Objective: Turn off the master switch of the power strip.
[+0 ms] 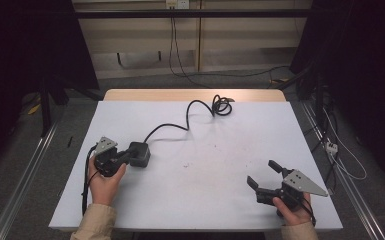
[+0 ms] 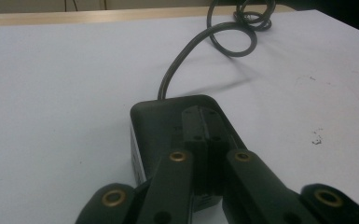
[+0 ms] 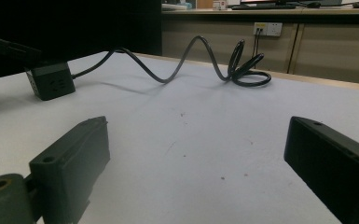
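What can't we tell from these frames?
- Left gripper view: closed jaws rest on top of the cube socket; pressing or merely touching, unclear.
- High view: cable coil hides the plug end.
- Right gripper view: socket face too small to read.

Power cube (image 1: 140,153) on surface (image 1: 205,165) left — cord (image 1: 190,112) runs back-right to coil (image 1: 222,106) at far edge.

My left matt black plastic gripper (image 2: 204,140) has brass-coloured rivets and presses on the smooth, matt black plastic power cube (image 2: 168,116). Its black rubbery cable (image 1: 190,112) looks faintly glossy on the matt white table top (image 1: 205,190), edged in pale wood.
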